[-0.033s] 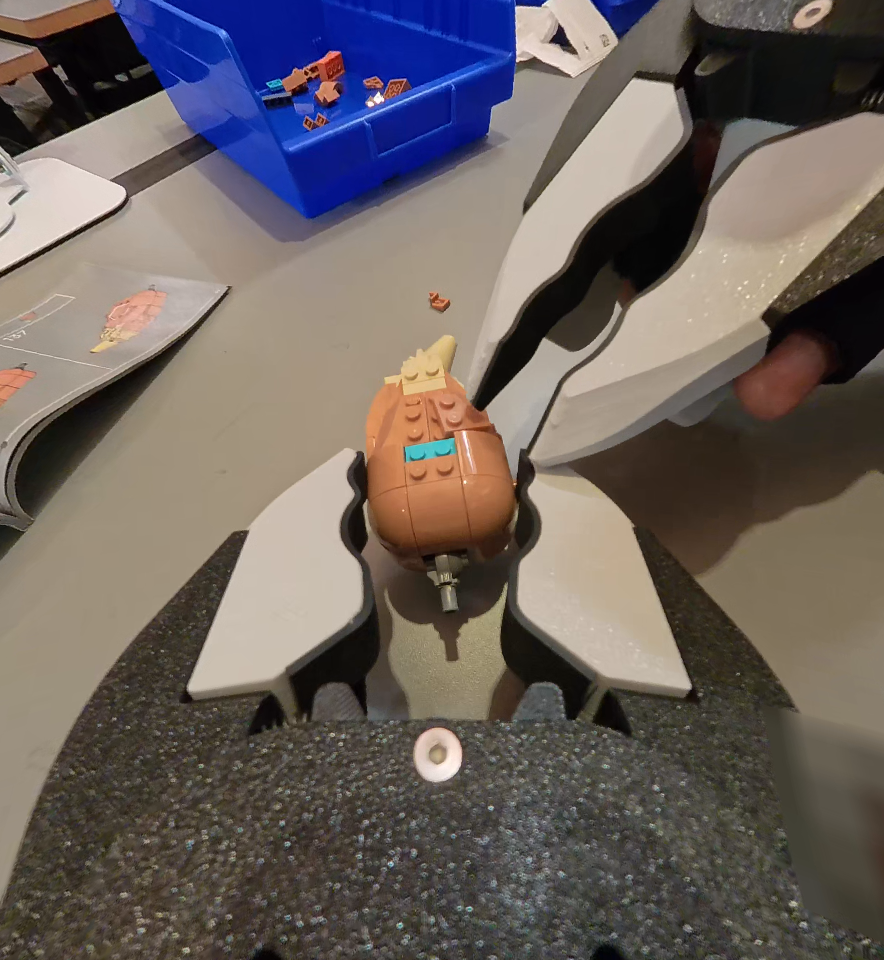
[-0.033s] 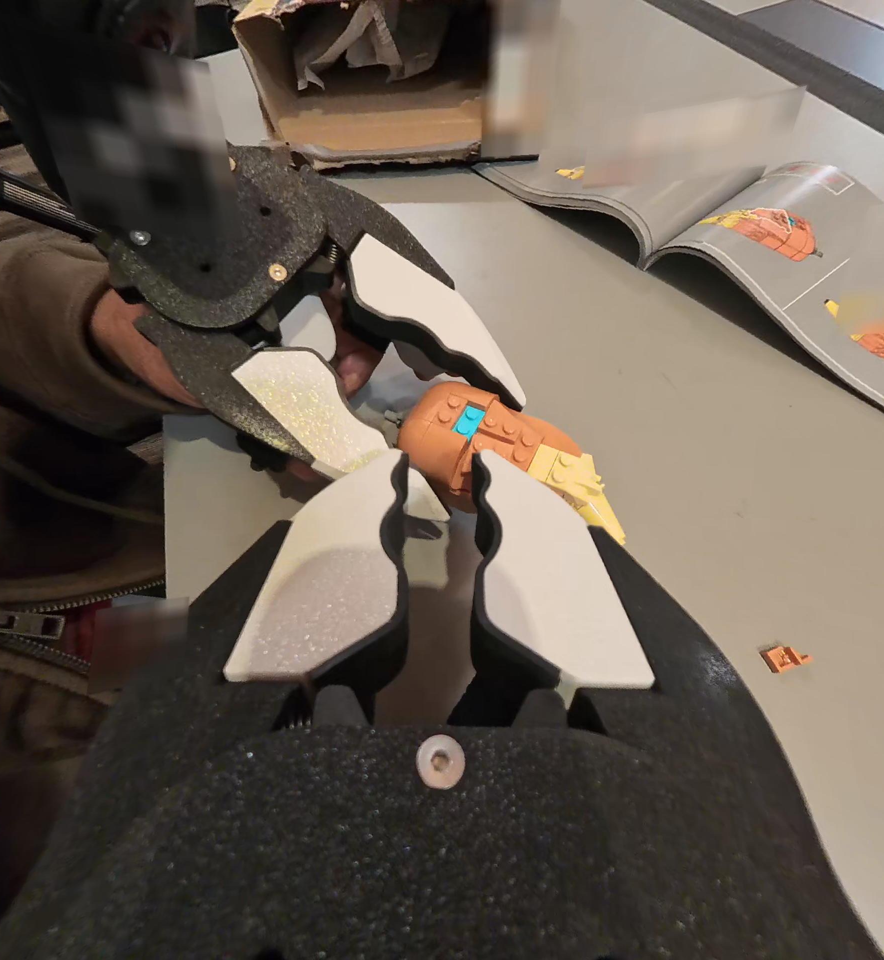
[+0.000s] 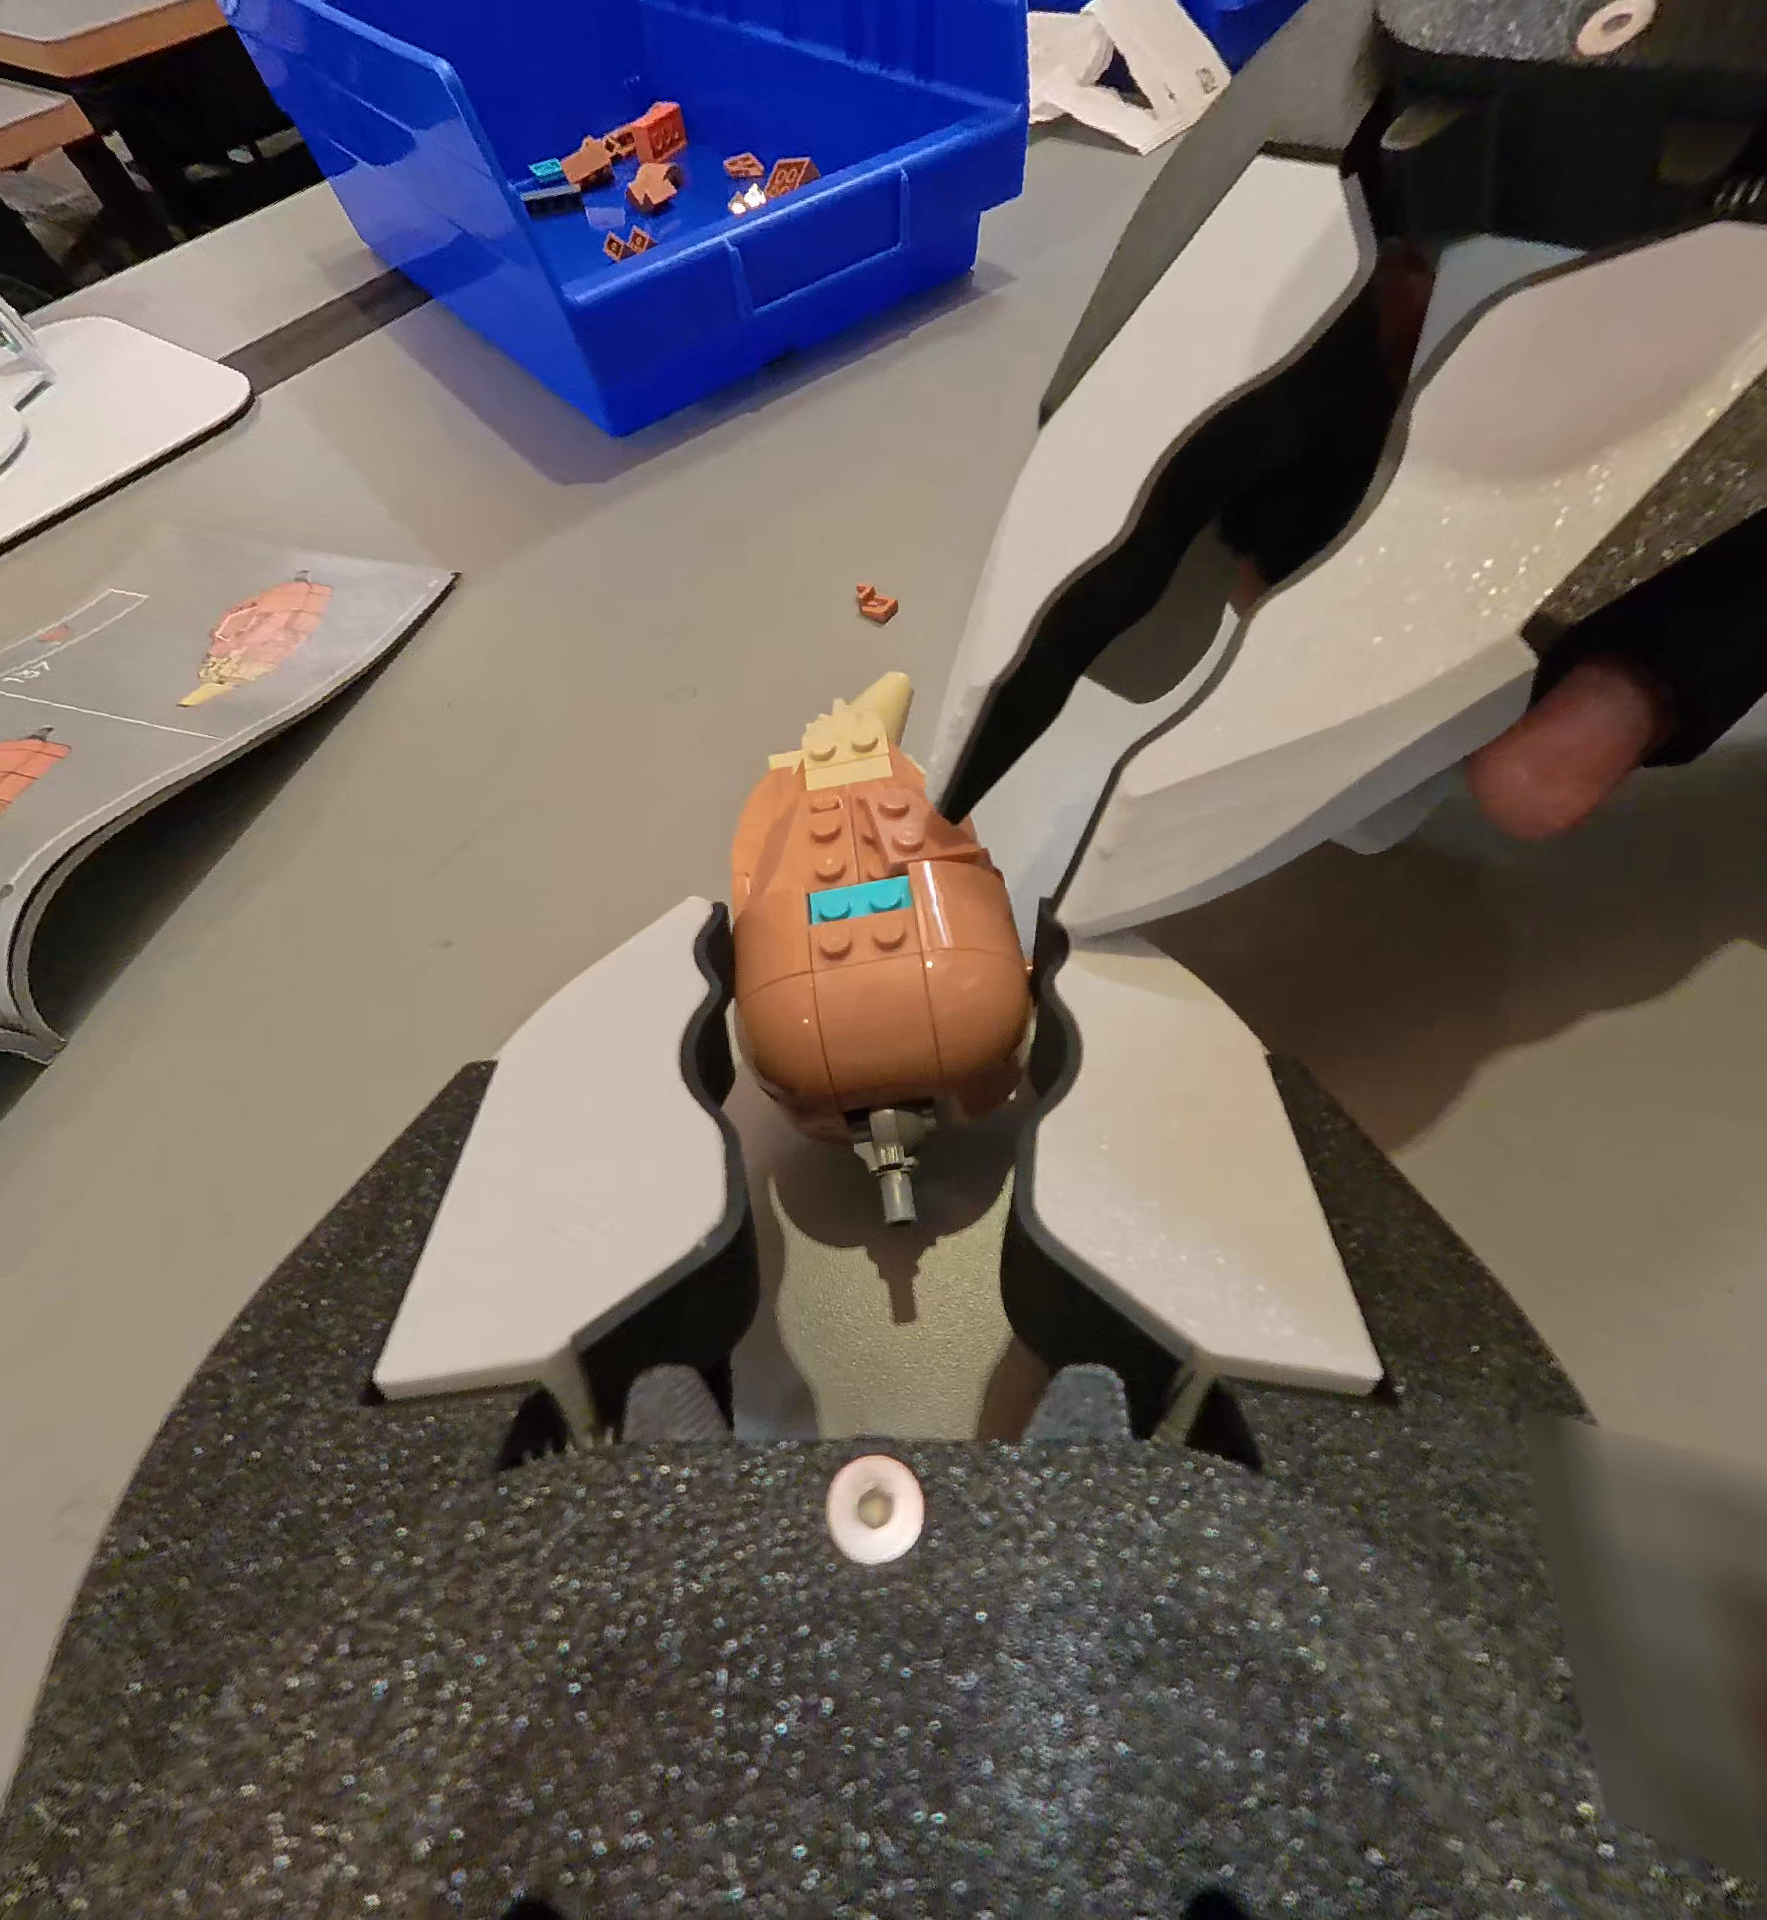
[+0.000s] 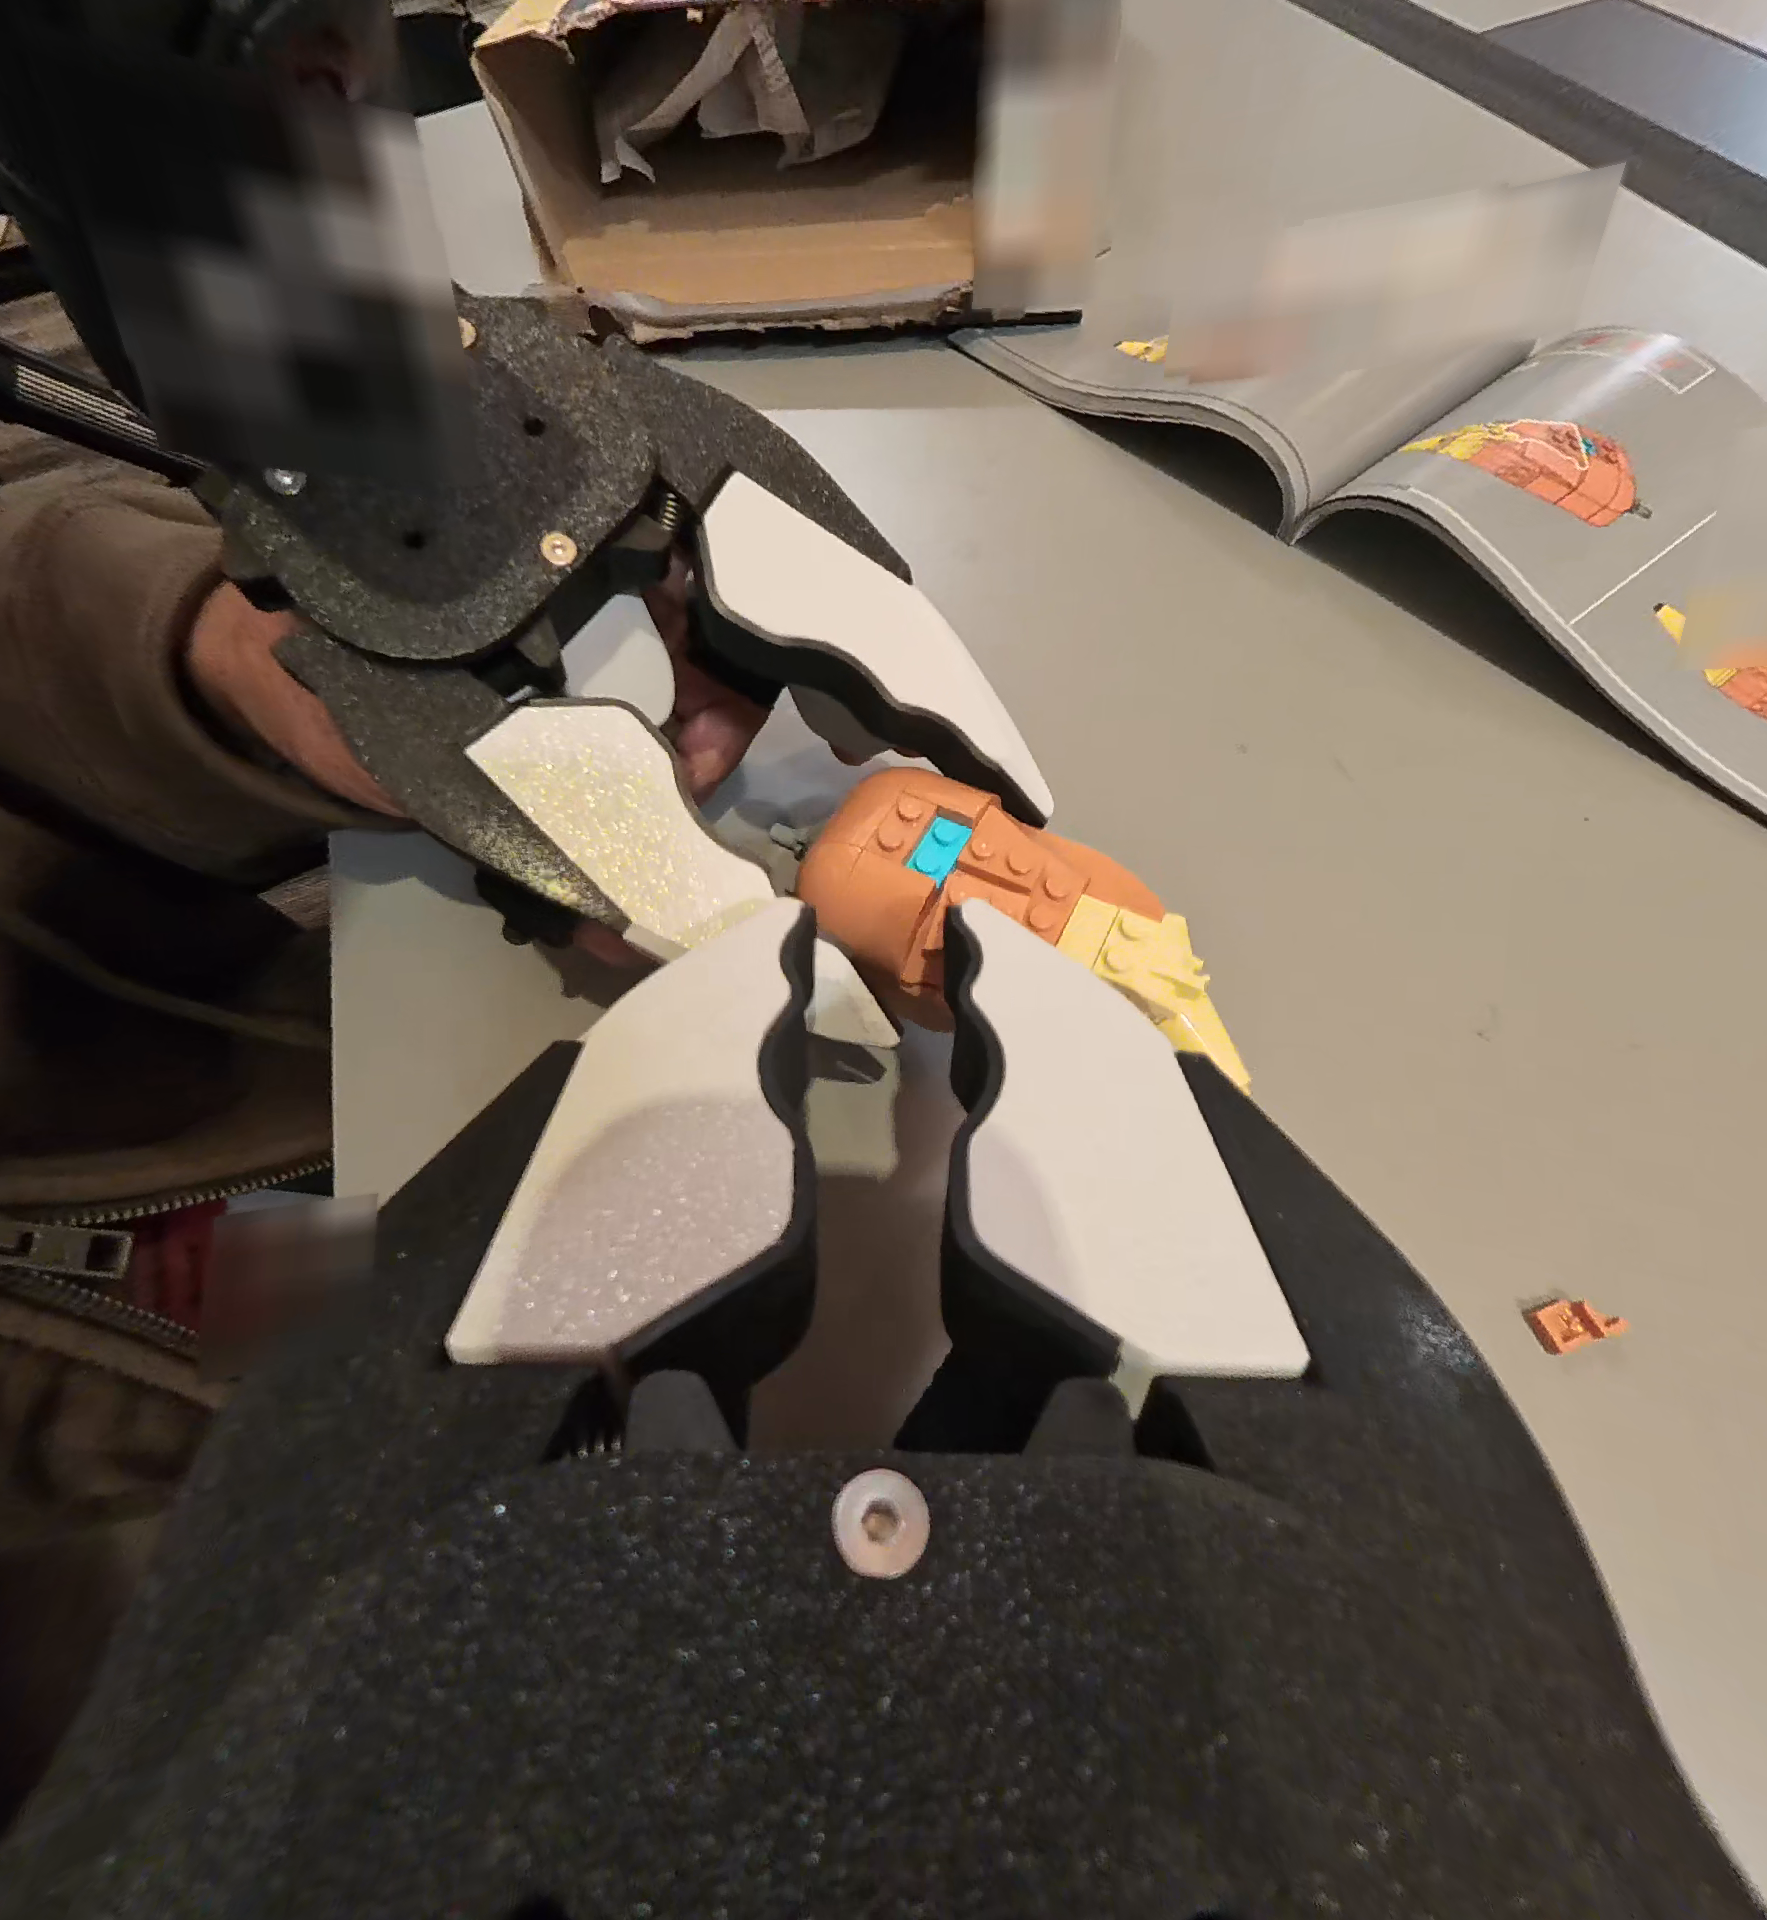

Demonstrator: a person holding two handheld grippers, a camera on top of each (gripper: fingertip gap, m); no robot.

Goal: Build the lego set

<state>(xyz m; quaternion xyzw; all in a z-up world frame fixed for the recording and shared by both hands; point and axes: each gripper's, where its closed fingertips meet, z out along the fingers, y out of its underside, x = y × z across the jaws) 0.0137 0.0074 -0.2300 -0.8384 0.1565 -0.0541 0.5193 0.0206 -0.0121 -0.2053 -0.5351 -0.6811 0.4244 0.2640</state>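
Model (image 3: 874, 966) sits clamped between left gripper (image 3: 879, 935) fingers. Right gripper (image 4: 879, 925) fingers parted, empty, tips pressing brown plate (image 3: 915, 831) on top. Likely seating step; next needs firm downward push, then the loose brick (image 3: 877, 603) beyond the fingertips.

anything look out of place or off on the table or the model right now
One small brown lego piece lies alone on the grey table, apart from the loose pieces in the blue bin. On the brown model, held between the left gripper fingers, one teal plate interrupts the brown top. Otherwise nothing stands out.
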